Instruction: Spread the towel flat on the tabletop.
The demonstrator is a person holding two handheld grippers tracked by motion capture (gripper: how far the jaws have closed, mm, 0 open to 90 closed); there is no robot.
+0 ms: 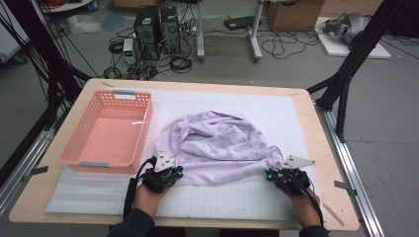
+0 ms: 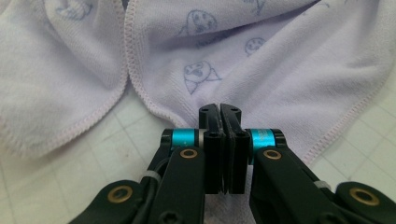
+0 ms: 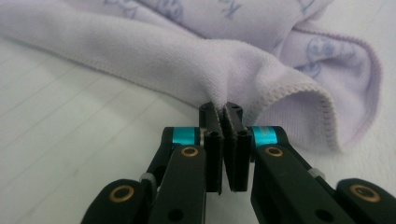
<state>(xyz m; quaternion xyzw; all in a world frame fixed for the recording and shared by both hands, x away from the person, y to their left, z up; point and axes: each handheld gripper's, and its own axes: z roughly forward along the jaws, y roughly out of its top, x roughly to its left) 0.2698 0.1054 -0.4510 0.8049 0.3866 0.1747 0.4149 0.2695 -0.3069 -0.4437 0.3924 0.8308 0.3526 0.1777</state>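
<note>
Both grippers, left (image 1: 174,170) and right (image 1: 272,174), pinch the lilac towel's (image 1: 222,145) near-edge corners (basket (image 1: 106,133) waits at the table's left edge), likely to spread it flat.

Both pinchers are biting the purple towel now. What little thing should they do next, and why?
Probably lift both corners a little and pull them apart. The left gripper and right gripper are each shut on the near edge of the crumpled lilac printed towel, which lies bunched beside the pink plastic basket.
</note>
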